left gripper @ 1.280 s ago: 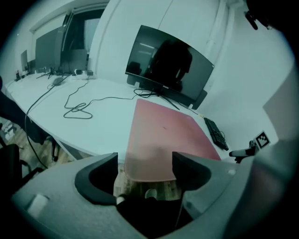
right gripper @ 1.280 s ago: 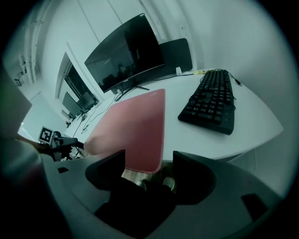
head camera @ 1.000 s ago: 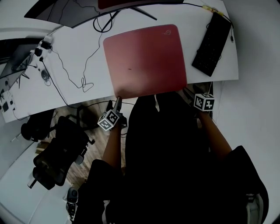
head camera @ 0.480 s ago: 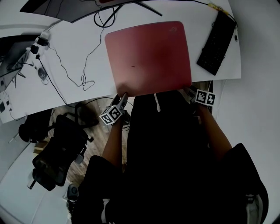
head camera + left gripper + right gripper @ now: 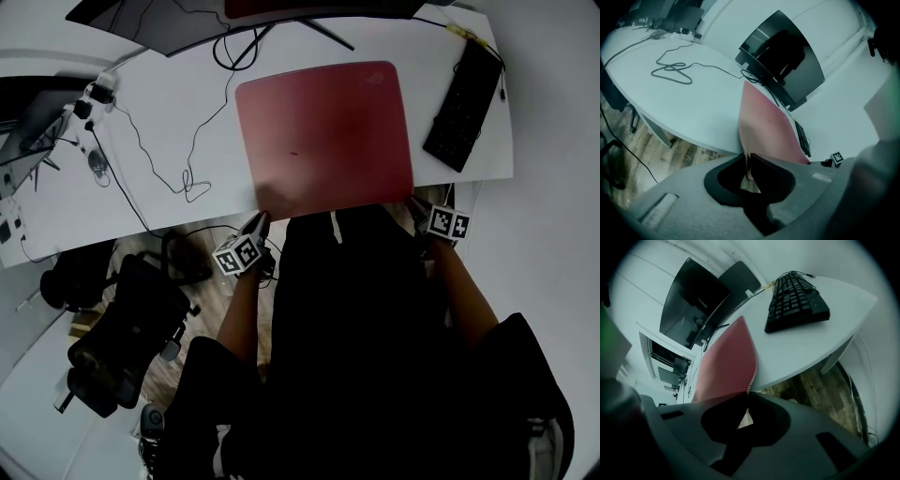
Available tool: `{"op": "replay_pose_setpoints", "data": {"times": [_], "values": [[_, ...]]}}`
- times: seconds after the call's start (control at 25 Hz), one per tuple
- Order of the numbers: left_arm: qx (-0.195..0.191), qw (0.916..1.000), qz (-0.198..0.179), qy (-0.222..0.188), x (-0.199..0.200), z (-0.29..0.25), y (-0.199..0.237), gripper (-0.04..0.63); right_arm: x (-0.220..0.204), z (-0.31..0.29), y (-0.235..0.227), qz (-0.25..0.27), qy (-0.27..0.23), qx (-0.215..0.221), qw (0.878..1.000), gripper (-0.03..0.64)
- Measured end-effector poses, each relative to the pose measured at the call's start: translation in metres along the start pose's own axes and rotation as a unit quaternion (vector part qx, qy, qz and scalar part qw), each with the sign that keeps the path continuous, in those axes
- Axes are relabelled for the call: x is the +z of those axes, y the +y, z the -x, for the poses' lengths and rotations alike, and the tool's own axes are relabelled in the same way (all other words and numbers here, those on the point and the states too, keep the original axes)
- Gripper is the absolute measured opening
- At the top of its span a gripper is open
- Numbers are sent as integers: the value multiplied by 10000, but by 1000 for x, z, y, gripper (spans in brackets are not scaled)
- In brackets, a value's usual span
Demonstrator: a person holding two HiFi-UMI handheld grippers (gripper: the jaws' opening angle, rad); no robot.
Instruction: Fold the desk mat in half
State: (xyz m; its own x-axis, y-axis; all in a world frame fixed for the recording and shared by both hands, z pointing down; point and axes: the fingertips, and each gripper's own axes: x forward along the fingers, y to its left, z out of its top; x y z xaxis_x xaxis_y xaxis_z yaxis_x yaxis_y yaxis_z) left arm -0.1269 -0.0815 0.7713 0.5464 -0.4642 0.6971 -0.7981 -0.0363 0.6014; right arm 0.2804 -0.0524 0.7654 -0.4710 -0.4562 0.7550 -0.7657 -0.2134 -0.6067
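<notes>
The flat red rectangular desk mat (image 5: pixel 323 131) lay on the white bench (image 5: pixel 169 112), its near edge poking just over the bench's near edge, a black keyboard (image 5: pixel 461 105) off toward the right edge. The left gripper (image 5: pixel 260 219) was at the mat's near-left corner and the right gripper (image 5: pixel 415 205) at the near-right corner. Both sets of jaws were closing, and each gripper view showed the mat's thin edge pinched between them. So the whole mat stretched away from the jaws toward the far edge, the held edge running straight from one gripper to the other. Neither hand was nearer; by my reckoning, the fold called for both corners to lift together toward the far corners.
</notes>
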Motion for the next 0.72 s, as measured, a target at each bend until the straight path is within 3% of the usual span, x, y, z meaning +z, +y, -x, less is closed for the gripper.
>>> {"op": "replay_pose_setpoints", "data": {"times": [0.12,0.36,0.6,0.72], "values": [[-112,9999,-12,-25,8,6,-9,41,5,5,13,86,-26,219,9997,15],[-545,9970,338,-425,34,17,-35,34,27,19,37,72,-253,701,9972,14],[-591,9942,433,-788,73,19,-51,34,76,28,58,-599,-875,1334,9854,14],[-621,9916,457,-1040,101,21,-61,34,101,28,68,-596,-1046,1512,9811,14]]}}
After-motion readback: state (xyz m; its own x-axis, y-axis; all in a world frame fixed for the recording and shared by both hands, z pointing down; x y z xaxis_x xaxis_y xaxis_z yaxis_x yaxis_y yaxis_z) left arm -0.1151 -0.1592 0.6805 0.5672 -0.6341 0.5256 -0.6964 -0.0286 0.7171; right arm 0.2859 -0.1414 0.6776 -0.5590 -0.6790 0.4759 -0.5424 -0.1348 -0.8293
